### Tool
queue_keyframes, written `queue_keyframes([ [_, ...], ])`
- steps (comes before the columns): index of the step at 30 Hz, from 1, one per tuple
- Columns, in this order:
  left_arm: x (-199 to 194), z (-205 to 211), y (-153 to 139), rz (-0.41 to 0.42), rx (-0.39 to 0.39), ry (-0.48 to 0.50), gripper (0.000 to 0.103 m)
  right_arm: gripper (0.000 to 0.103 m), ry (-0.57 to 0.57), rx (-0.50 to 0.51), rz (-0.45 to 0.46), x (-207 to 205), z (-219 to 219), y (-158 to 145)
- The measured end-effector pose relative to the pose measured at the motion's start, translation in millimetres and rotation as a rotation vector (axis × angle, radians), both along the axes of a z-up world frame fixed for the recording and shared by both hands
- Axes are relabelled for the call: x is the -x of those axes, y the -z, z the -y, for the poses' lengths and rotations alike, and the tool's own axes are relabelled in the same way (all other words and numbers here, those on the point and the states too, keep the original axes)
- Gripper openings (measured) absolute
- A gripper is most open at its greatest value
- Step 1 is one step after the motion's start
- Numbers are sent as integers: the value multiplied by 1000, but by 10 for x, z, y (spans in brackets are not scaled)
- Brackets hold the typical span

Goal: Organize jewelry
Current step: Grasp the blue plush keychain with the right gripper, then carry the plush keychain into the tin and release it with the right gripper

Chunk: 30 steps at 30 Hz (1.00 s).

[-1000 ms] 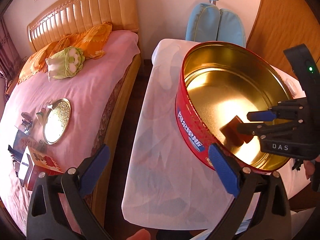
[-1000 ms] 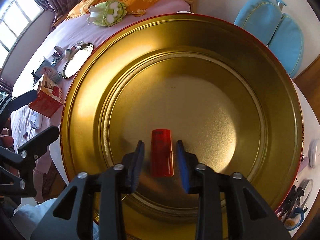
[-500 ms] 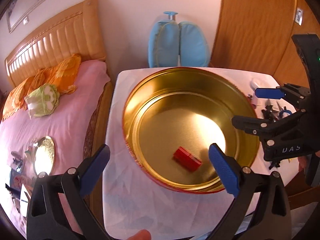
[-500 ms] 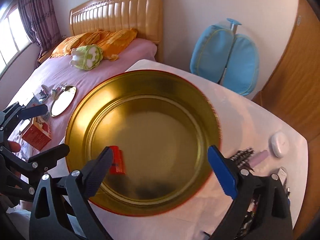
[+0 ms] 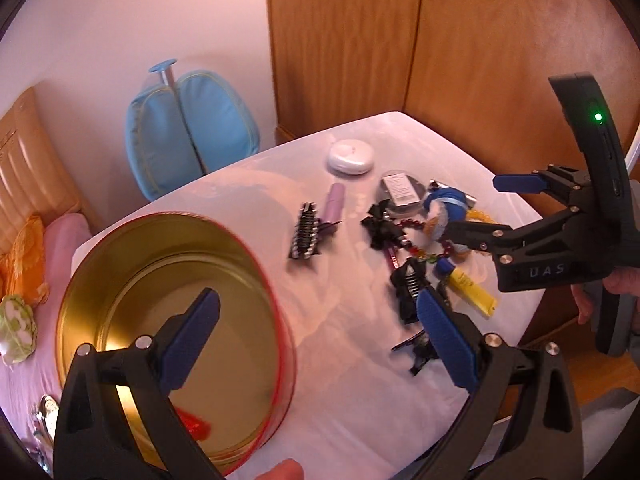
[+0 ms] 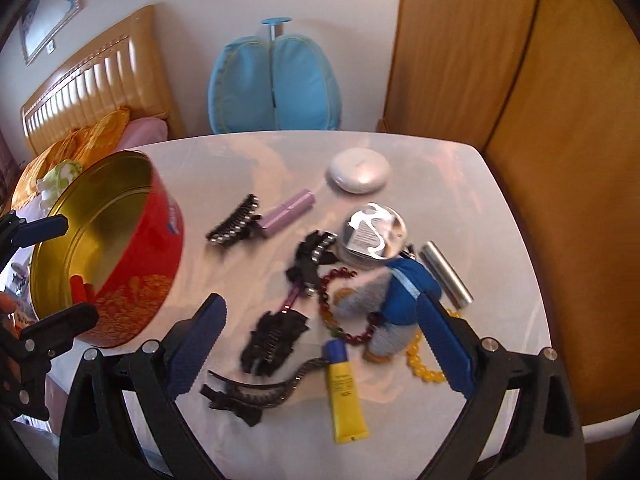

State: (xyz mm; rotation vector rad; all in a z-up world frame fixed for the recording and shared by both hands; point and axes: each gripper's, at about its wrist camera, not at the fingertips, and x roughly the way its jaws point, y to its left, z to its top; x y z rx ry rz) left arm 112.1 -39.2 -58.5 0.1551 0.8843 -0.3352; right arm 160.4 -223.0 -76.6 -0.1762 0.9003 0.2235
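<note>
A round red tin (image 6: 132,280) with a gold inside (image 5: 176,320) stands on the left of the white table (image 6: 460,200). A small red case (image 6: 80,288) lies on its floor (image 5: 194,426). Loose pieces lie to the right: a red bead bracelet (image 6: 332,280), a yellow bead bracelet (image 6: 424,364), black hair clips (image 6: 276,336) and a comb clip (image 6: 234,226). My right gripper (image 6: 320,344) hangs open above this pile, holding nothing. My left gripper (image 5: 320,340) is open and empty between the tin and the pile.
Also on the table are a purple tube (image 6: 286,212), a white round case (image 6: 359,171), a silver round tin (image 6: 370,236), a blue-grey plush toy (image 6: 384,300), a yellow tube (image 6: 346,392) and a silver cylinder (image 6: 446,274). A blue chair (image 6: 276,88) and wooden doors stand behind; a bed lies left.
The right gripper opened and let go of the red case inside the tin. Both grippers then swung right, from over the tin to over the pile of loose pieces.
</note>
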Motion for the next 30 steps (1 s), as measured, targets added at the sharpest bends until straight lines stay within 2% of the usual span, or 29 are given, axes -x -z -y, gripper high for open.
queue_keyframes([
  [4, -178, 432, 125, -25, 16, 73, 96, 97, 37, 16, -29, -146, 309, 147],
  [7, -306, 685, 231, -38, 13, 103, 96, 97, 24, 16, -48, -287, 502, 276],
  [16, -565, 914, 470, -78, -44, 40, 96, 96, -121, 26, -117, -750, 548, 621],
  [18, -589, 914, 488, -86, -40, 20, 96, 62, -159, 36, -128, -768, 518, 666],
  [19, -601, 910, 491, -89, -36, 10, 96, 60, -166, 64, -118, -762, 507, 670],
  [21, -608, 899, 485, -89, -32, -3, 96, 45, -182, 75, -105, -745, 515, 629],
  [25, -589, 854, 410, -70, -23, -15, 96, 44, -167, 50, -66, -693, 587, 456],
  [30, -459, 660, 230, -31, -10, -30, 96, 44, -152, 3, 14, -542, 521, 71],
])
